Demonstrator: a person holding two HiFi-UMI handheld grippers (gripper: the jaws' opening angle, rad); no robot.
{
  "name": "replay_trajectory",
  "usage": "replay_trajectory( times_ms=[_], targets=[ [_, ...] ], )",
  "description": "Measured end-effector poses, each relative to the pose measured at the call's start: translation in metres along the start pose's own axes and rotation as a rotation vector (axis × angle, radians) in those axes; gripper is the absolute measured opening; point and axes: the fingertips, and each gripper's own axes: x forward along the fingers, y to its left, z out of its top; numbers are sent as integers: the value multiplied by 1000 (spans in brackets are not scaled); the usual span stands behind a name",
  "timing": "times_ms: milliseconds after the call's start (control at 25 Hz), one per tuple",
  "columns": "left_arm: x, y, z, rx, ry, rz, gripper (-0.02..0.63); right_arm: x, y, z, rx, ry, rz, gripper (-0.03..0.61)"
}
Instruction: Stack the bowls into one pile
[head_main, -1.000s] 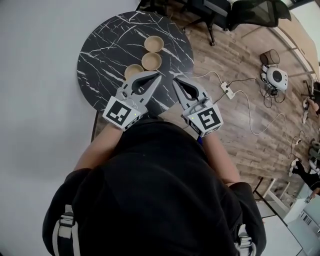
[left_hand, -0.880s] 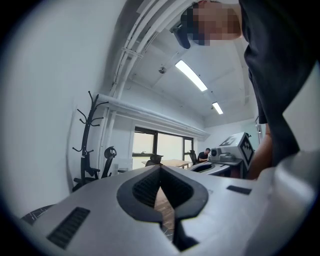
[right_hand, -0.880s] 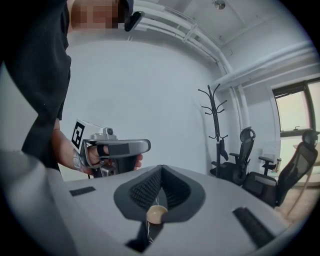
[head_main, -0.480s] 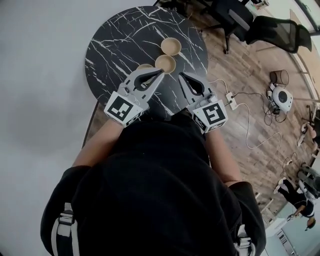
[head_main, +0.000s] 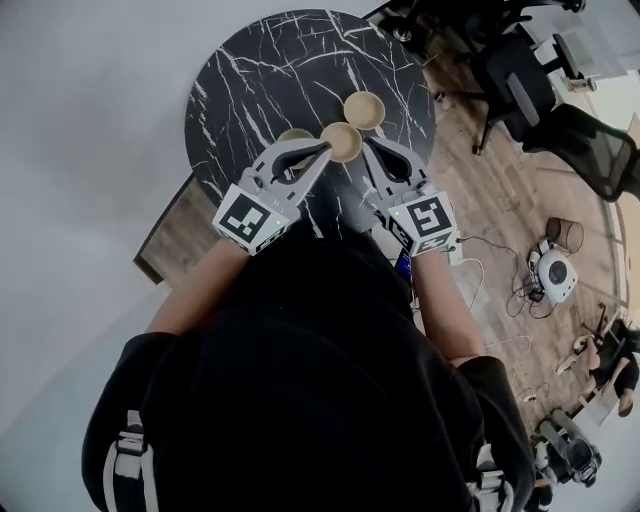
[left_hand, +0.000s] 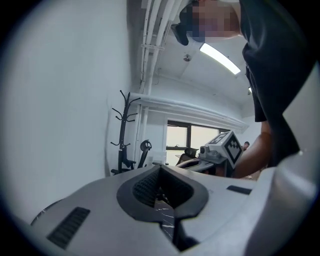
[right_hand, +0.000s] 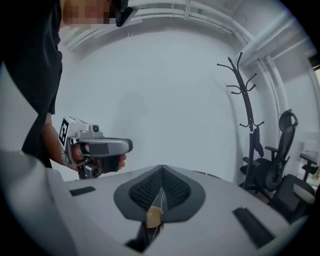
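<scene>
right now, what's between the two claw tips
In the head view, one bowl on the marble table shows between the left claw and the right claw.

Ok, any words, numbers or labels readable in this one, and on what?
No readable text anywhere.
Left marker cube: black-and-white square code, no letters.
Right marker cube: same kind of code, no letters.
Bowls and marble table: no print.
</scene>
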Motion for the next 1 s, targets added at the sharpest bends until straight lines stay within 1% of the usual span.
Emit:
replay_trajectory(
  times_ms=[120, 280, 440, 560, 720, 840, 1000],
  targets=[
    [9, 0, 0, -5, -3, 70, 3, 5, -15, -11, -14, 44, 58, -11],
    [14, 1, -5, -12, 16, 154, 3, 14, -34, -34, -34, 111, 112, -11],
    [18, -1, 0, -16, -23, 208, 3, 22, -49, -56, -43, 167, 156, -11],
    [18, 0, -2, -33, -35, 263, 3, 30, -55, -70, -56, 207, 198, -11],
    [17, -3, -8, -43, -42, 302, 3, 40, -64, -95, -79, 275, 240, -11],
    [16, -3, -10, -44, -34, 335, 3, 49, -70, -117, -93, 338, 288, -11],
    [14, -5, -8, -44, -60, 388, 3, 61, -81, -147, -119, 427, 342, -11]
  ],
)
